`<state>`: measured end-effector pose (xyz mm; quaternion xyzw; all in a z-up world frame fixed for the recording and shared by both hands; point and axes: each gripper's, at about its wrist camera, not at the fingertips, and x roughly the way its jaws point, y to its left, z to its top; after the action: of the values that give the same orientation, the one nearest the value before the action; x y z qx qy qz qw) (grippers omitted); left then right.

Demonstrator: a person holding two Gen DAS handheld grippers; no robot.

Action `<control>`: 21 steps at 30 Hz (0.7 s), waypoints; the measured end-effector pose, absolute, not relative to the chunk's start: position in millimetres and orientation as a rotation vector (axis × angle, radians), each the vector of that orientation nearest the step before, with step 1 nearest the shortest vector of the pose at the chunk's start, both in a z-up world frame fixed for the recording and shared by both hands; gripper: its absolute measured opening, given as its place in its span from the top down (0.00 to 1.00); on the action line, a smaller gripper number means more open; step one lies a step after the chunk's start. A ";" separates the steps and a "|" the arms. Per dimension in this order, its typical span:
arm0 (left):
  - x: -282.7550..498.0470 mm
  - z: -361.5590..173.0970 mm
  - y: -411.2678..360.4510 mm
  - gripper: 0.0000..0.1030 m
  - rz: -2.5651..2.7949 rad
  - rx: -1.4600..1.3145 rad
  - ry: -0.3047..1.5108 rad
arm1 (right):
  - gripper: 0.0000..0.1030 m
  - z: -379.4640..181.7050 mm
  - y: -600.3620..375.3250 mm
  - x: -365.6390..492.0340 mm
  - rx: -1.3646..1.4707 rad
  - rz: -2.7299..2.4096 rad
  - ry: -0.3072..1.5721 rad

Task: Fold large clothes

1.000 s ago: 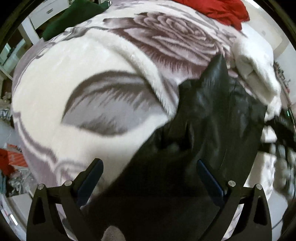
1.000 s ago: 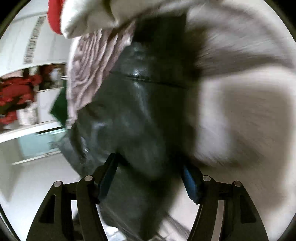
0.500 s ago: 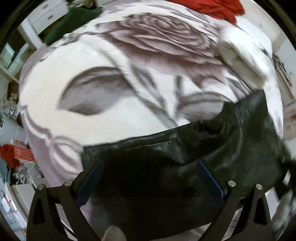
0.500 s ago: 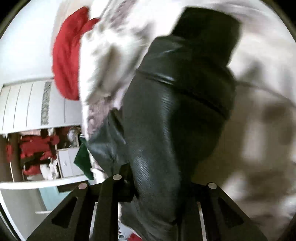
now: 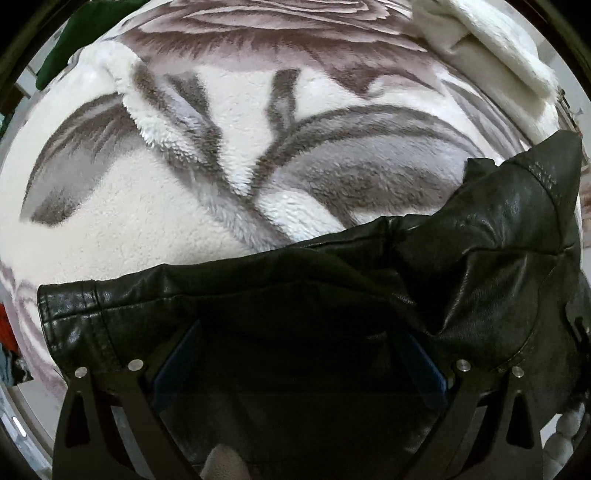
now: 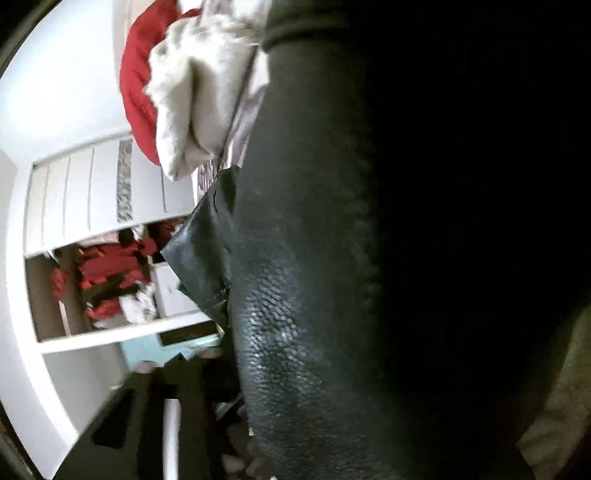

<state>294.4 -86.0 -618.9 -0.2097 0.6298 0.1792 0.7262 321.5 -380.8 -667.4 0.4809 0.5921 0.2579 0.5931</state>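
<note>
The left gripper [image 5: 295,365] is spread wide, its two blue-padded fingers [image 5: 173,365] standing well apart with the black leather garment [image 5: 491,258] draped over and between them; nothing is pinched there. The leather lies slack across the fingers, so this claw seems to be under or against a layer, likely supporting it or reaching for an edge rather than holding it.

The right gripper [image 6: 192,413] is almost wholly hidden: leather fills most of the right wrist view right up against the lens, and only a blurred dark part of one finger shows at the lower left. Whether it is closed on the cloth cannot be told. The closeness of the leather suggests this side carries or lifts the garment, which would explain why the right end of it rises to a peak in the left wrist view.

Outward from the left claw, a stitched hem of the garment runs across the near edge of the fleece blanket [image 5: 155,206], a white plush cover with a grey-mauve flower print that serves as the folding surface. At its far right corner sits a folded white fleece item [image 5: 491,48]; a green cloth [image 5: 77,33] lies at the far left edge. Past the leather on the right side, a red garment [image 6: 136,85] and a white wardrobe [image 6: 74,192] show.

No brand, label or readable writing shows anywhere.
</note>
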 end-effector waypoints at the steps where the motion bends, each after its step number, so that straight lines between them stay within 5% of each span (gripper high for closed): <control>1: 295.0 -619.2 -86.0 0.00 0.397 -0.463 1.391 | 0.72 -661.5 -378.3 321.5 1.100 0.610 1.374; 21: 287.4 -616.7 -82.9 0.00 0.379 -0.471 1.385 | 0.81 -572.1 -341.4 300.9 0.771 0.666 1.304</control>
<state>287.4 -82.9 -616.7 -0.2136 0.6284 0.1721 0.7279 300.9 -341.4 -572.1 0.3430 0.5803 0.2965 0.6766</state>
